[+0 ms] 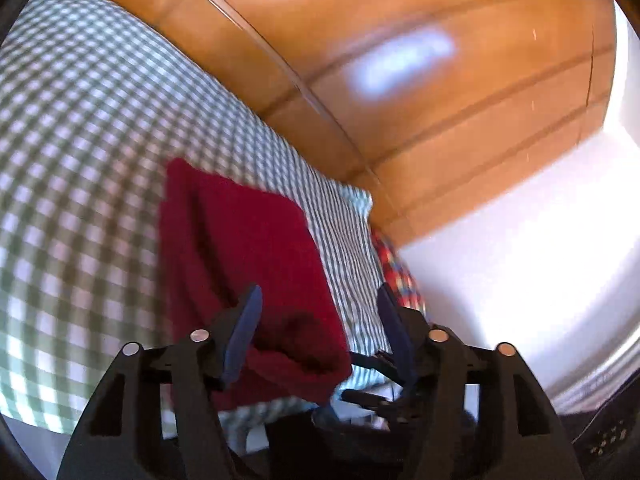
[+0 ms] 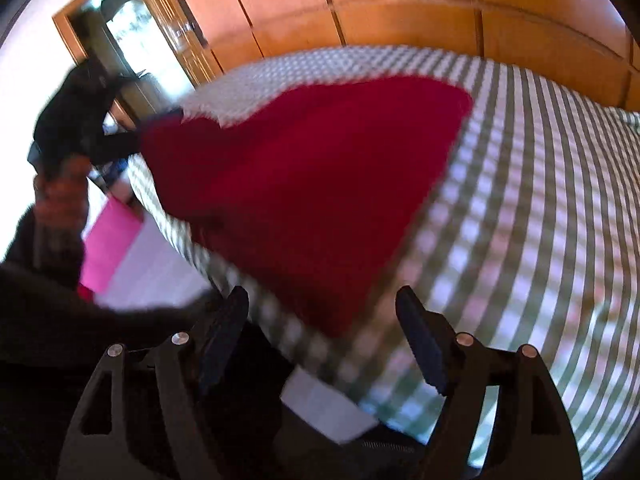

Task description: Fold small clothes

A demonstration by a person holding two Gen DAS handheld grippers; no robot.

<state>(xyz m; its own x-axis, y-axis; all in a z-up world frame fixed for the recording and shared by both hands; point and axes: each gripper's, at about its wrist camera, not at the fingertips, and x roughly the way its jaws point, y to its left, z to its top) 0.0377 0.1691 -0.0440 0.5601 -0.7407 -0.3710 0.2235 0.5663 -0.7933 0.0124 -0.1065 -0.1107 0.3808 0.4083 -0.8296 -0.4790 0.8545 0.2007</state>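
A dark red garment [image 1: 248, 264] lies folded on a bed covered with a green and white checked sheet [image 1: 72, 168]. It also shows in the right wrist view [image 2: 320, 184], near the bed's near edge. My left gripper [image 1: 320, 300] is open and empty, its jaws spread over the garment's near right corner. My right gripper [image 2: 324, 308] is open and empty, hovering just above the garment's near corner. The other hand-held gripper [image 2: 76, 120] shows at the far left of the right wrist view. Both views are blurred by motion.
A wooden wardrobe wall [image 1: 420, 80] stands behind the bed [image 2: 520, 240]. A red patterned cloth [image 1: 394, 264] lies at the bed's edge. A pink sheet [image 2: 108, 244] and white floor [image 2: 160, 272] lie beside the bed.
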